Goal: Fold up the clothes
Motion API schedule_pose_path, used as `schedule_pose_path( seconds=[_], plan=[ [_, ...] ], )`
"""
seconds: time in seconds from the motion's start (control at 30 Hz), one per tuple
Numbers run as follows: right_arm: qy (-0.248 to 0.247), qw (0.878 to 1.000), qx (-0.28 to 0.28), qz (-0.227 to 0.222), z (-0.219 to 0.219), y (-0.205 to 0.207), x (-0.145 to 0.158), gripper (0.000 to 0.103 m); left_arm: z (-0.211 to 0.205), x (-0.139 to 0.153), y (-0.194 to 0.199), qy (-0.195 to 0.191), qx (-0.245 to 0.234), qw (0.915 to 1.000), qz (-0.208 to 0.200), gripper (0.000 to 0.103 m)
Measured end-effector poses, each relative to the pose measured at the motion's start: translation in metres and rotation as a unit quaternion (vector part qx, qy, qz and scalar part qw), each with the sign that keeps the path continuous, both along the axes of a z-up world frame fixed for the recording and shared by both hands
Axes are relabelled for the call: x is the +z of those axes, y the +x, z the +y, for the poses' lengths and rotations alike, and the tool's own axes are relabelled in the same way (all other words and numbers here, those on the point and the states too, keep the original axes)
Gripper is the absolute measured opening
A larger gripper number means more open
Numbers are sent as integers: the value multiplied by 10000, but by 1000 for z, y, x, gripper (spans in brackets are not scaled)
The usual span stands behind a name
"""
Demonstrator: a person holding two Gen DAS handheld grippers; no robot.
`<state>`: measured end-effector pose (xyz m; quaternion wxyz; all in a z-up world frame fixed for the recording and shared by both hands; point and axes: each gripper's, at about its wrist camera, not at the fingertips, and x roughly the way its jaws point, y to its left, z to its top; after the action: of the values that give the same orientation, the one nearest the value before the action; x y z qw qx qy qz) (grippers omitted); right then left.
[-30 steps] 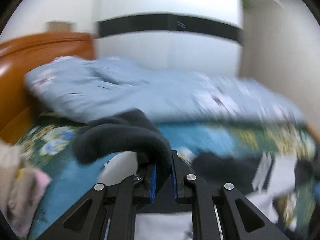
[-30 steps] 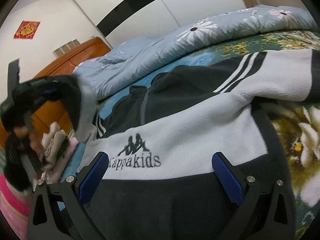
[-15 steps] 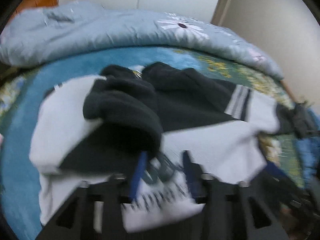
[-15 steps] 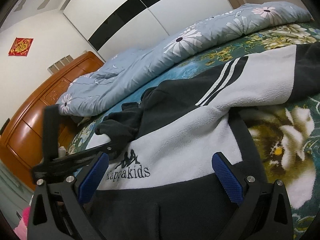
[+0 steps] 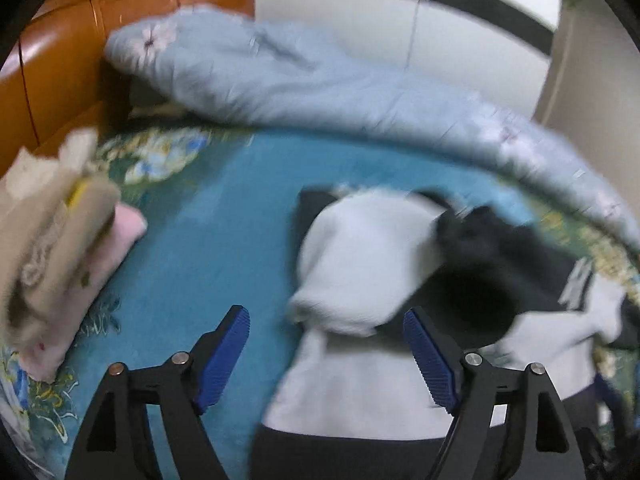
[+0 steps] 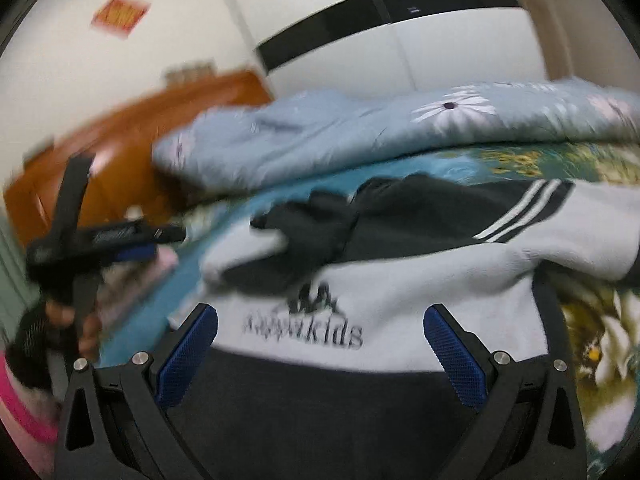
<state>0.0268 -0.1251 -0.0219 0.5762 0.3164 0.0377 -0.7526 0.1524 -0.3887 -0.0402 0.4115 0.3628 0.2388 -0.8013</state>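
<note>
Both jaws spread wide and empty: the right gripper [image 6: 320, 344] hovers over the fleece jacket [image 6: 400, 288] spread on the bed [image 5: 208, 248], the left gripper [image 5: 326, 356] at its left side, where a sleeve [image 5: 360, 264] lies folded across the chest. Soft, light, limp fleece; the far right sleeve's cuff or the hem looks the surest hold.

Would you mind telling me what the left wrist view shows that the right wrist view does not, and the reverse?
Only the left wrist view shows the folded stack of clothes clearly, with the open left gripper beside it. Only the right wrist view shows the jacket's lettering, the red wall decoration and the open right gripper. Both show the jacket with one sleeve folded across it, the blue quilt and the wooden headboard.
</note>
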Motion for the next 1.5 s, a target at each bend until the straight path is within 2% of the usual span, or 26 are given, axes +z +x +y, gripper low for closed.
schedule_pose_path(
  seconds=[0.13,0.27,0.4,0.53,0.6,0.63,0.67,0.73,0.8,0.83,0.87,0.93,0.97,1.1,1.27,1.4,1.43,1.5],
  plan=[
    [547,9963,187,639,-50,11,3,103,-33,-31,-8,224,-125,9986,-461,83],
    [1090,9852,372,1273,-100,22,6,103,-46,-43,6,997,-251,9947,39,83],
    [1624,9667,555,1898,-150,34,8,103,-44,-42,7,1039,-550,9929,-172,83],
    [2156,9407,712,2521,-199,45,9,103,-39,-45,2,1015,-855,9903,-400,83],
    [2463,9226,687,2887,-216,48,-4,97,-40,-51,-1,956,-831,9906,-517,83],
    [2602,9151,663,3009,-223,49,-9,88,-42,-54,-3,885,-777,9911,-624,83],
    [2717,9114,620,3027,-226,46,-12,80,-45,-58,-5,814,-717,9916,-711,83],
    [2918,9060,536,3019,-231,40,-17,73,-51,-65,-7,701,-595,9928,-769,83],
    [2978,9132,338,2760,-231,25,-17,62,-60,-73,-7,791,-501,9936,-638,83],
    [2968,9169,214,2659,-229,19,-14,51,-62,-73,-4,843,-442,9940,-535,84],
    [2905,9236,67,2499,-226,11,-10,37,-65,-72,-2,894,-383,9943,-431,84],
    [2699,9397,-249,2084,-216,-7,2,23,-69,-71,3,992,-264,9945,-225,84],
    [2601,9461,-394,1891,-212,-15,8,19,-72,-70,6,1020,-202,9945,-133,84],
    [1982,9696,-808,1190,-192,-40,36,13,-78,-73,16,1195,70,9926,221,84],
    [908,9867,-973,929,-163,-49,77,12,-83,-69,26,1409,260,9887,452,84],
    [846,9866,-1159,776,-147,-71,68,12,-81,-69,25,1457,237,9881,442,85],
    [892,9864,-1217,648,-142,-79,61,12,-79,-68,25,1453,237,9882,420,85],
    [1113,9845,-1350,118,-132,-97,31,12,-78,-67,26,1499,243,9874,450,85]
  ],
)
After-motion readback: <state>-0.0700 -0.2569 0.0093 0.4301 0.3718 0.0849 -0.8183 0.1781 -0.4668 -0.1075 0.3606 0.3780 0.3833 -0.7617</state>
